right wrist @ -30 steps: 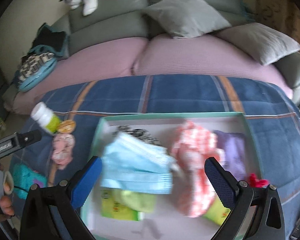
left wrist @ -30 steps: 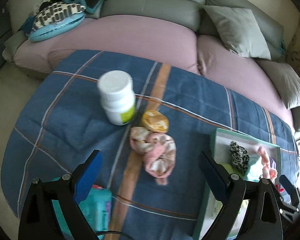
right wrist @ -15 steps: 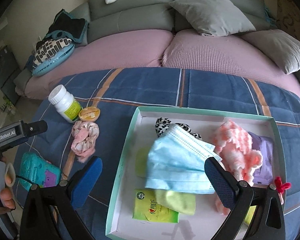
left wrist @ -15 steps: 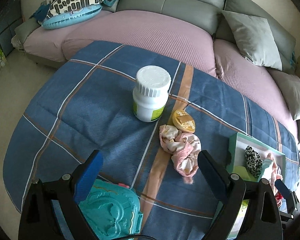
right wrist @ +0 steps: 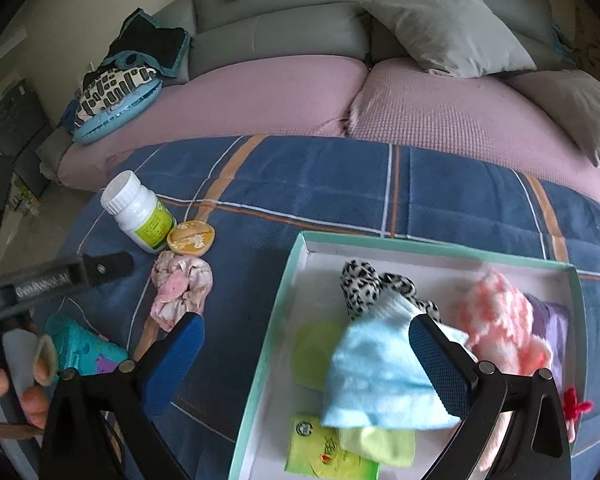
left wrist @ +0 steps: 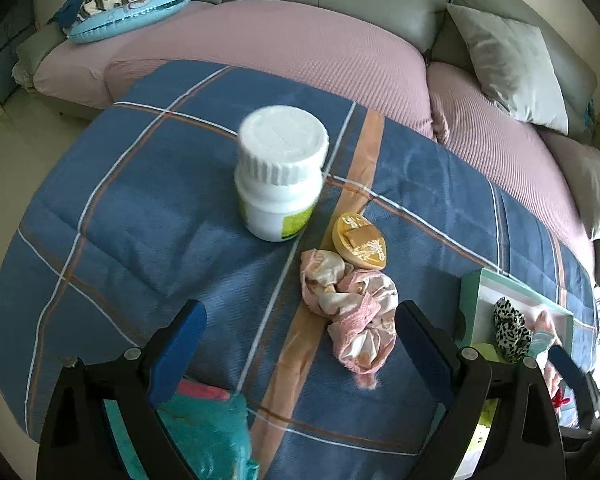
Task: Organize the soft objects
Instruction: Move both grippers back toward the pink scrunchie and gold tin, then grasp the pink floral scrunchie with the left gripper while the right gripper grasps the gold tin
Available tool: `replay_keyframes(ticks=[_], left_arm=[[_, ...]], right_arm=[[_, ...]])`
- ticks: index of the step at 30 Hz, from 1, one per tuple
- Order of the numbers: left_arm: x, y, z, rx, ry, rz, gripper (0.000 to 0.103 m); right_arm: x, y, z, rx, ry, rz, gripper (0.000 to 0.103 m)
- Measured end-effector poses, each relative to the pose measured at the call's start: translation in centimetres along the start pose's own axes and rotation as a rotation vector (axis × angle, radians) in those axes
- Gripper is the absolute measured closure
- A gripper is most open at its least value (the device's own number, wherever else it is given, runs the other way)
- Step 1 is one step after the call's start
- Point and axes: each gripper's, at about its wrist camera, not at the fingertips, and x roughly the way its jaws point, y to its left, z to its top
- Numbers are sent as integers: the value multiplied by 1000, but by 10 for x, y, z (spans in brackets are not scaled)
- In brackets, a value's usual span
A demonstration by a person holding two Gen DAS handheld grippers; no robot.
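Scrunchie (left wrist: 350, 312) lies on blue plaid blanket (left wrist: 140, 216) before a sofa (right wrist: 284, 32), both jaws wide, empty

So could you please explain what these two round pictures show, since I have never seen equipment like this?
There is no robot here: a person holds a two-finger gripper in each hand, and a fisheye camera on each looks forward along the fingers. One picture is from the left gripper, the other from the right gripper. Both are open and hold nothing. They hover over a blue checked blanket in front of a sofa. On the blanket stand a white bottle, a small yellow round item and a pink scrunchie. Beside them is a box already holding soft things: a blue face mask, a leopard-print scrunchie and a pink fluffy item.
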Motion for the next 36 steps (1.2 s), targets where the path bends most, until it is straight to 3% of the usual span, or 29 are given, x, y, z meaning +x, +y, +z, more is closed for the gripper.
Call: replay_keyframes(ticks=[6,14,16,23,25,28,31,33,36], left_arm=[[0,-14,-3,86,-10,28,9],[-20,-12,4,84,-50,3,10],[-15,-16,2,90,-32,-8,24],[15,-26,-4,109,48,6,34],[23,-27,-5,108,69,15,46],[34,-27,-6,98,93,7,49],[40,-28,-8,102,100,0,51],[46,-28,-9,102,105,-13,59],[52,-25,-9,78,103,-32,65]], right_arm=[[0,-3,7,-18,0,-4,0],[0,-8,13,1,6,12,0],[-1,-7,18,3,3,26,0],[7,-4,36,-10,14,96,0],[11,-2,40,-16,21,118,1],[20,6,47,-37,42,152,4],[31,17,53,-68,62,171,5],[38,24,57,-87,77,179,11],[48,32,60,-107,97,195,12]])
